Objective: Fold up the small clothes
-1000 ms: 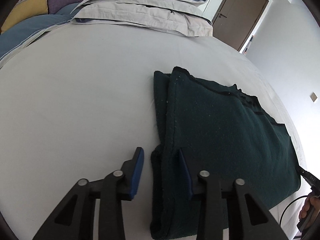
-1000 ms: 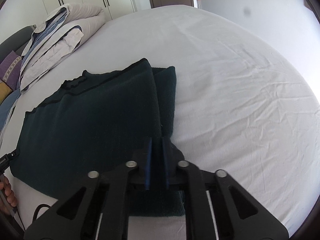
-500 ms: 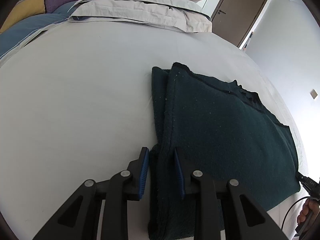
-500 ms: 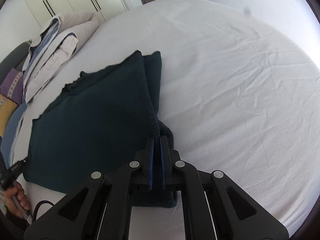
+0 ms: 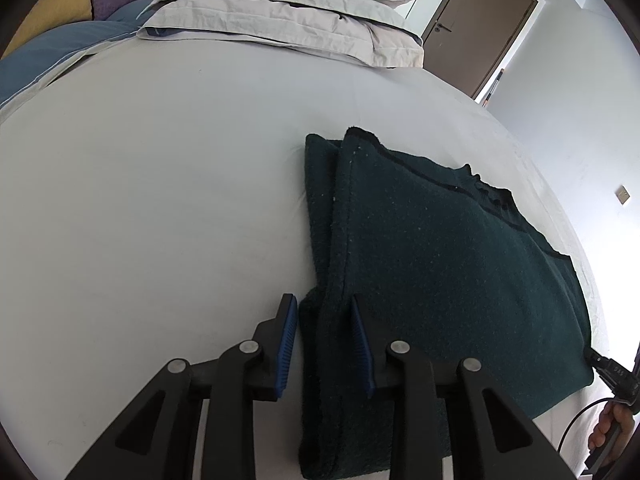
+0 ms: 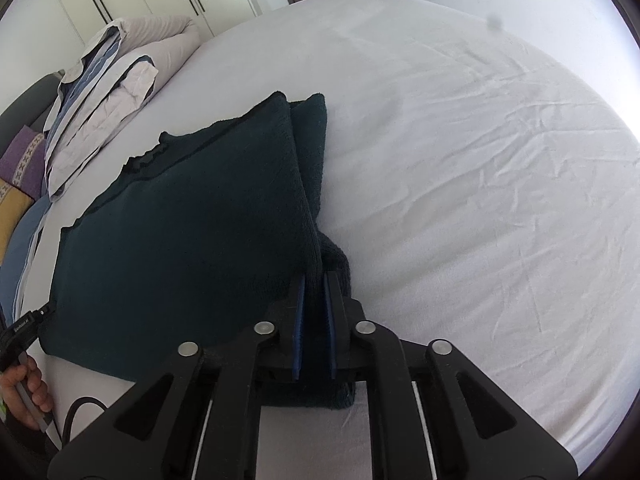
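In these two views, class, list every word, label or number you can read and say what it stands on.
No text reads clearly.
Other hand-held gripper's black body: small white print, too blurred to read.
Same kind of print in the left view: also unreadable.
Dark green garment: no label showing.

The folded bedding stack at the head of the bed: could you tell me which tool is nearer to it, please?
Left, as far as I can judge. The left tool faces the bedding stack straight ahead; from the right tool it lies far off to the left.
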